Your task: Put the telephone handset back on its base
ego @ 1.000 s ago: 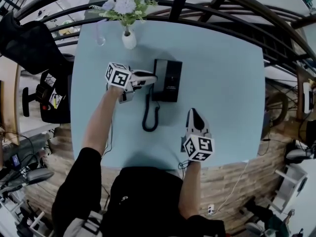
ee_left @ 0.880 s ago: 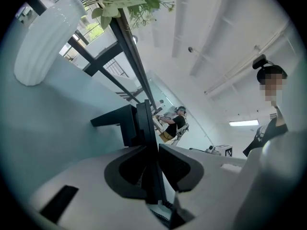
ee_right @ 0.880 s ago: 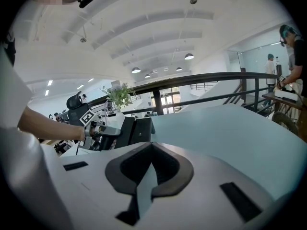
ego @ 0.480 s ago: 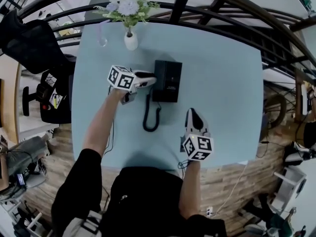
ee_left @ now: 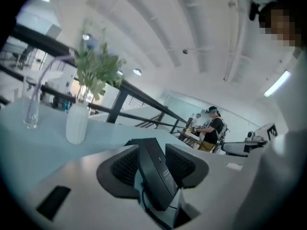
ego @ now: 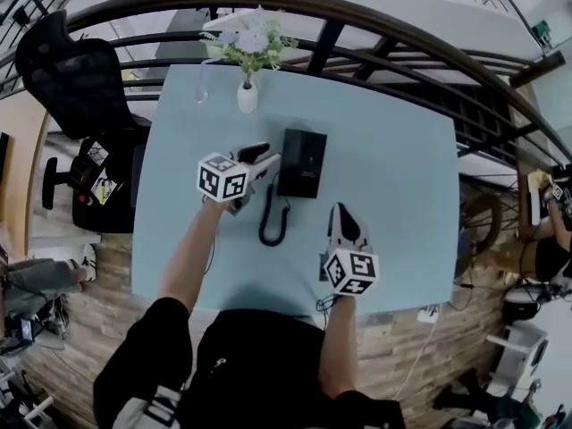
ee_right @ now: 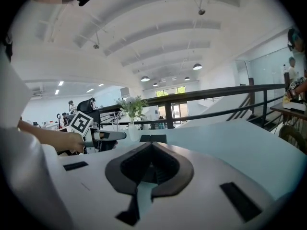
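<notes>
The telephone handset is seated on its base mid-bench, flanked by the left hand-held gripper's opening jaws at nine o'clock; the right hand-held gripper is closed at five o'clock.

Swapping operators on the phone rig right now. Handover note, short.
Left gripper: jaws opening, handset between them, a gap already showing at one pad.
Right gripper: shut, empty, idle over the near side of the table.
Handset is at the left side of the base; the cord loops on the table in front.
Done: handset brought to the base. Whether it is seated can't be confirmed.
Left: back the left gripper away and check that the handset sits flat.
</notes>
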